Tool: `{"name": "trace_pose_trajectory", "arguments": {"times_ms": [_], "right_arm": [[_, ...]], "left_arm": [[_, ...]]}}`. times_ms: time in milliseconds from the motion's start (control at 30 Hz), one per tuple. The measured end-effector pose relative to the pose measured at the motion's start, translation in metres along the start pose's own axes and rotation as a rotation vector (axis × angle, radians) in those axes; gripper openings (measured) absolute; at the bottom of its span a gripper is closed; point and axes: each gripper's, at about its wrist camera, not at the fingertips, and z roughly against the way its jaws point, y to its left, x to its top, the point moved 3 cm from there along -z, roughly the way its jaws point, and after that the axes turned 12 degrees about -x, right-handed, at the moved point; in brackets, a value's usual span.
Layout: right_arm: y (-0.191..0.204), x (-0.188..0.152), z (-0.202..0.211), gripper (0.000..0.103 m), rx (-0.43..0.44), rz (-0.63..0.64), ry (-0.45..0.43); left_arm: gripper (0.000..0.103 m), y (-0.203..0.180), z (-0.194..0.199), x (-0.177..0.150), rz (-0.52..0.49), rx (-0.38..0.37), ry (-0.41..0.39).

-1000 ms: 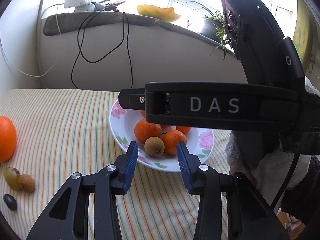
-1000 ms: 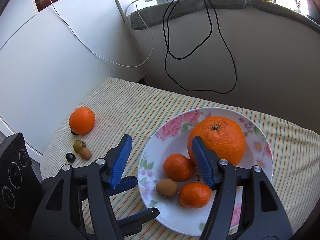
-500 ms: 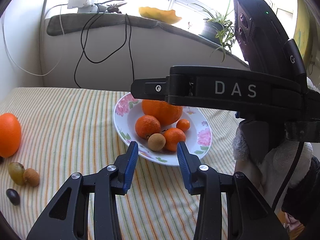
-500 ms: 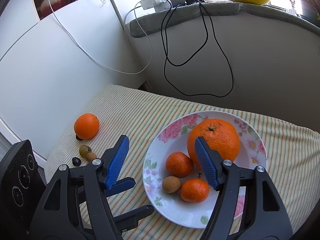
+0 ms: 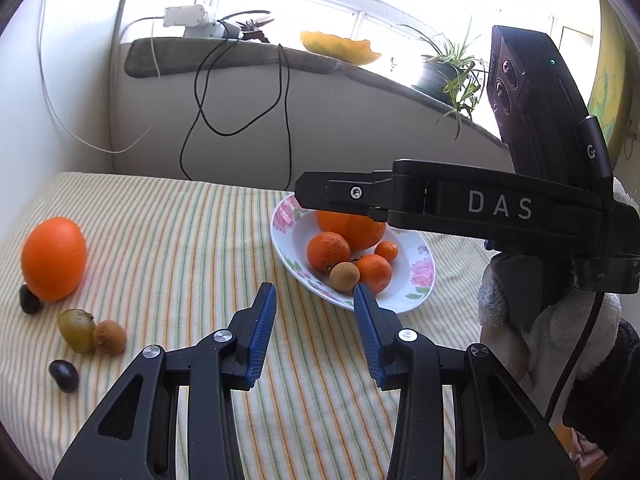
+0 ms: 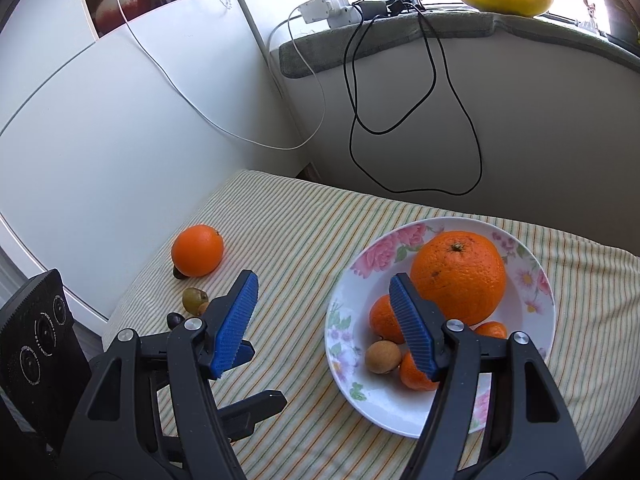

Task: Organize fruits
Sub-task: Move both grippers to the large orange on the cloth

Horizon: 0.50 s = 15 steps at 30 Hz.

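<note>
A flowered plate (image 5: 420, 276) (image 6: 348, 340) holds a big orange (image 6: 458, 276), three mandarins (image 6: 384, 318) and a brown longan (image 6: 383, 356). On the striped cloth to the left lie a loose orange (image 5: 54, 258) (image 6: 197, 250), a green grape (image 5: 76, 330), a second longan (image 5: 110, 336) and two dark grapes (image 5: 63, 374). My left gripper (image 5: 316, 312) hangs open over bare cloth just short of the plate's near rim. Over that same rim my right gripper (image 6: 324, 304) stands open and holds nothing; in the left wrist view its finger (image 5: 344, 196) crosses above the plate.
The striped tablecloth (image 5: 180, 240) ends at a white wall on the left and a low grey wall behind. Black and white cables (image 6: 400, 120) hang down from a power strip on the sill. A potted plant (image 5: 448, 76) stands on the sill.
My left gripper has drawn back and to the left from the plate, which now looks smaller and further right; more loose fruit shows. The right gripper has hardly moved.
</note>
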Motion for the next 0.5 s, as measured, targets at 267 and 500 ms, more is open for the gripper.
{"name": "trace_pose_trajectory", "arguments": {"times_ms": [267,500], "right_arm": [[0.014,-0.003,0.001,0.071,0.017,0.014,0.005],[0.031,-0.003,-0.005,0.087,0.036,0.028,0.017]], "left_arm": [[0.056,0.013,0.02,-0.004,0.021,0.041,-0.025],[0.064,0.039,0.043,-0.005,0.056,0.088,-0.054]]}}
